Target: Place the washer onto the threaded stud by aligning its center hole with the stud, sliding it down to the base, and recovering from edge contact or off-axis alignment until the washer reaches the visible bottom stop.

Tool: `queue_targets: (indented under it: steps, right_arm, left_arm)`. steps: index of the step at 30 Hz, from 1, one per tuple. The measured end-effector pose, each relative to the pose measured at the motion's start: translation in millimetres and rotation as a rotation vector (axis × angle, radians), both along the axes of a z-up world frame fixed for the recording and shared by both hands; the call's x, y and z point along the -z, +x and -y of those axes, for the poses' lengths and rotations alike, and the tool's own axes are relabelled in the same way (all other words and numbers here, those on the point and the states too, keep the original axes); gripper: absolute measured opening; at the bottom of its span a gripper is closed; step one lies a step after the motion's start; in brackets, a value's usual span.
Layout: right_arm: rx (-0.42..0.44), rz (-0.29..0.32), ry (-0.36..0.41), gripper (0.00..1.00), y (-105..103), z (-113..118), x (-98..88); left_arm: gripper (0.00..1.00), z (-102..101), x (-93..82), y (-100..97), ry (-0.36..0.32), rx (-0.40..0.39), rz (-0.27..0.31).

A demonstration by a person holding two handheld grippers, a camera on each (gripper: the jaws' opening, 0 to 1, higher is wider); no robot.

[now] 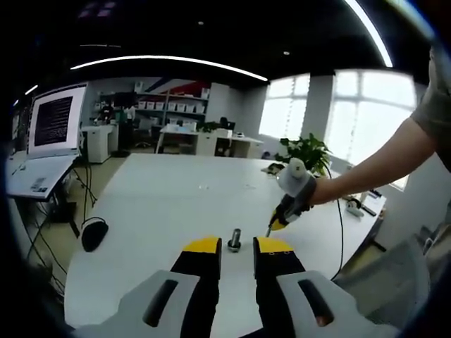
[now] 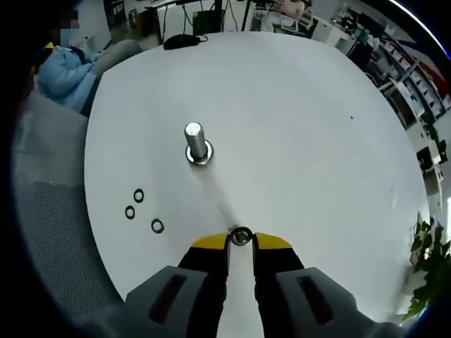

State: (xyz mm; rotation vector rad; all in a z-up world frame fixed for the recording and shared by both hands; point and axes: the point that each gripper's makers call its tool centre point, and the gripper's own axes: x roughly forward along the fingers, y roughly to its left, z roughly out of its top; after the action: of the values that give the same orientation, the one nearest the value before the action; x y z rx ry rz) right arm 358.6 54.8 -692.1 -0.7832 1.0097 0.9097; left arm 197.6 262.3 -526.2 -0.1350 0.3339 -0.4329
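In the right gripper view a steel threaded stud [image 2: 195,143] stands upright on the white table [image 2: 296,127], its base resting on the surface. My right gripper [image 2: 241,238] is shut on a small metal washer [image 2: 241,236], held at the yellow fingertips well short of the stud. In the left gripper view the same stud [image 1: 235,239] stands just beyond my left gripper [image 1: 237,246], whose yellow-tipped jaws stand open either side of it without touching. The right gripper [image 1: 276,220], held by a person's hand, comes in from the right, tip pointing down to the right of the stud.
Three loose black rings [image 2: 139,211] lie on the table left of my right gripper. A grey chair [image 2: 49,190] stands past the table's edge. A computer mouse [image 1: 94,233] hangs near the left edge. A potted plant [image 1: 307,151] stands at the far side, a laptop [image 1: 46,137] on a side desk.
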Motion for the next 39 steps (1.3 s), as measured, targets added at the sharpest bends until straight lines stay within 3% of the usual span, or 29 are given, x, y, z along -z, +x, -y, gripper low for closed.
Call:
queue_targets:
  steps: [25,30,39]
  right_arm:
    - [0.002,0.029,0.003,0.2,-6,5,-3.6]
    - [0.016,0.026,0.001,0.21,-8,9,2.4]
    - [0.078,-0.049,0.006,0.23,-33,13,26.8]
  left_arm:
    - [0.16,-2,-1.1,-0.4,-0.014,-0.008,0.003]
    - [0.16,-3,-2.3,-0.1,-0.015,-0.014,0.008]
    - [0.16,-5,-3.4,0.2,-0.019,-0.022,0.012]
